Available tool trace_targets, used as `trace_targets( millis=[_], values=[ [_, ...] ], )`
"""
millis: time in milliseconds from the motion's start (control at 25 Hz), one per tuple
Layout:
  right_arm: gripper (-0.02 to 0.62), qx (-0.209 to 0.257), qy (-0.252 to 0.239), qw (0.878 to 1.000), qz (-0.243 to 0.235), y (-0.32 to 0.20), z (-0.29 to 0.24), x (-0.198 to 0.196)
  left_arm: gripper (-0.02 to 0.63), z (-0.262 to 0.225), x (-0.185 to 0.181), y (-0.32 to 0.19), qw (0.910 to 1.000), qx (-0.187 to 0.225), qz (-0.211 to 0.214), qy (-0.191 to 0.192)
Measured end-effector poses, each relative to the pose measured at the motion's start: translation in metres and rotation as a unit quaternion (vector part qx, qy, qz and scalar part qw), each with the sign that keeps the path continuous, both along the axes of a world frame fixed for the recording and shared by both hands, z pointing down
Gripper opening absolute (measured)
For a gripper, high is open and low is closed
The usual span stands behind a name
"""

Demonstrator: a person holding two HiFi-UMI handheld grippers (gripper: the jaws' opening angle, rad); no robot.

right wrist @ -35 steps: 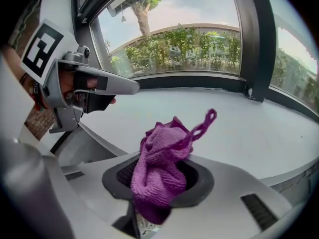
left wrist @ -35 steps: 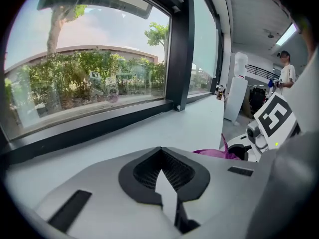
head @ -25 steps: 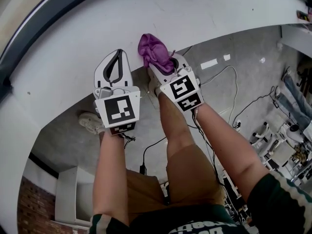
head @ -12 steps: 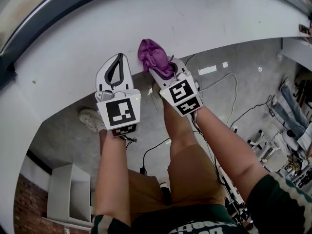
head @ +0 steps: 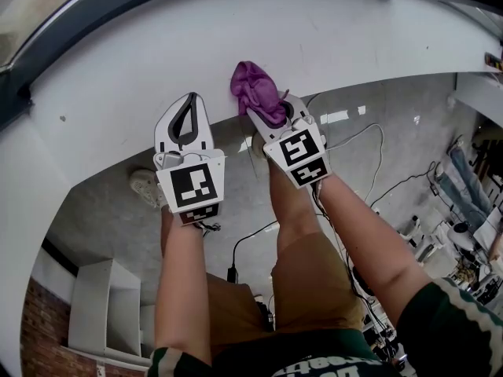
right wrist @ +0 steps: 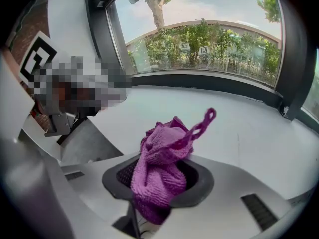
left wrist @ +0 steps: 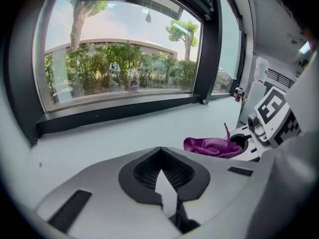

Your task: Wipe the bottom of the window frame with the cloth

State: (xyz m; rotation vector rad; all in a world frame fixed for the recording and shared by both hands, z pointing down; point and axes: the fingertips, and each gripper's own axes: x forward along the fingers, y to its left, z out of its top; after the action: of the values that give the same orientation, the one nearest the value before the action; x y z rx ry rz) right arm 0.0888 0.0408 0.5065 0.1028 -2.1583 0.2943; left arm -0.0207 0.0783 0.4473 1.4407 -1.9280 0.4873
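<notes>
Left tool closed, empty; right tool clamped on cloth.

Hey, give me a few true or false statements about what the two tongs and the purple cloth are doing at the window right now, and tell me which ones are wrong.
1. The right tongs are shut on the purple cloth. True.
2. The left tongs hold a cloth too. False: they are shut with nothing between them.
3. The cloth is pressed against the dark bottom window frame. False: it is held over the white sill, with bare sill between it and the frame.
4. Trees show through the window glass. True.
</notes>
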Motion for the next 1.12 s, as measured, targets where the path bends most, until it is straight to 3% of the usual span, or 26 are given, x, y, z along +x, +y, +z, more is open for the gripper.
trace_targets(
  millis=[280, 800, 1120],
  values=[
    [0.143, 0.005, 0.003, 1.000, -0.008, 0.014, -0.001, -0.014, 0.005, 0.002, -0.015, 0.019, 0.9999, -0.002, -0.014, 0.002],
    [0.143, -0.011, -0.006, 0.994, -0.108, 0.087, -0.003, -0.068, 0.005, 0.003, -0.042, 0.056, 0.9987, -0.009, -0.050, 0.003],
    [0.143, -0.006, -0.007, 0.993, -0.120, 0.104, -0.004, -0.082, 0.005, 0.005, -0.058, 0.082, 0.9974, -0.011, -0.072, 0.004]
  ],
)
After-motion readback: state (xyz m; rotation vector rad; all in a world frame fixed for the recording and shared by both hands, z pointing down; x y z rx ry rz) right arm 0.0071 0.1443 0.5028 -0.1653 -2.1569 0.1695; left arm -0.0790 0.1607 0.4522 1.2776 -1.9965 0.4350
